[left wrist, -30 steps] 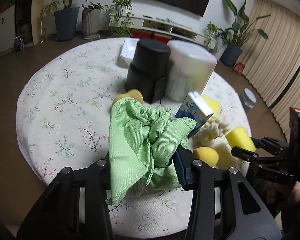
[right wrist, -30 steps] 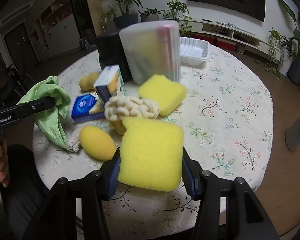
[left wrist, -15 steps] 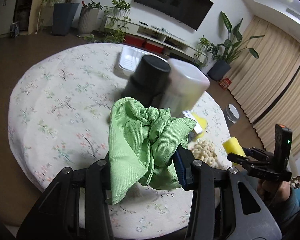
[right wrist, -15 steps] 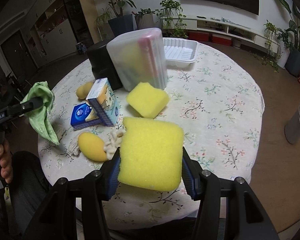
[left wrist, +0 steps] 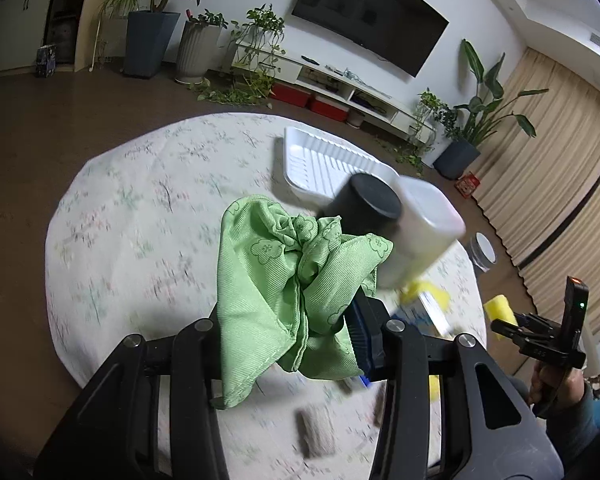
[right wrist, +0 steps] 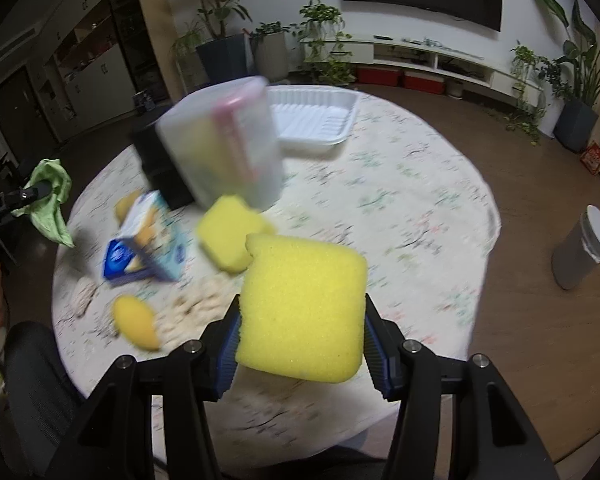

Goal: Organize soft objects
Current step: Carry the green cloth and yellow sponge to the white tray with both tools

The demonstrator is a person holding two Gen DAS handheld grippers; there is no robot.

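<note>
Above a round bench (right wrist: 420, 184) draped in a floral cloth, the left hand-held gripper (left wrist: 292, 332) pinches a crumpled green cloth (left wrist: 292, 272), the fabric bunched between its blue-padded fingers and hanging clear of the surface. The right hand-held gripper (right wrist: 300, 344) squeezes a large yellow sponge (right wrist: 304, 308) by its two side edges, holding it lifted over the near rim of the bench. On the bench, blurred by camera motion, stand a translucent lidded container (right wrist: 224, 144) and a black cylinder (left wrist: 364, 204) side by side, with a white ribbed tray (right wrist: 312, 120) just behind them. Near the container lie a second yellow sponge (right wrist: 230, 236), a blue and white box (right wrist: 144, 248), a yellow oval sponge (right wrist: 136, 322) and a pale knobbly scrubber (right wrist: 188, 308). A grey bin (right wrist: 584, 252) stands on the floor beside the bench. A hand (left wrist: 552, 384) grips the handle of the right gripper at the edge of the left wrist view.
</note>
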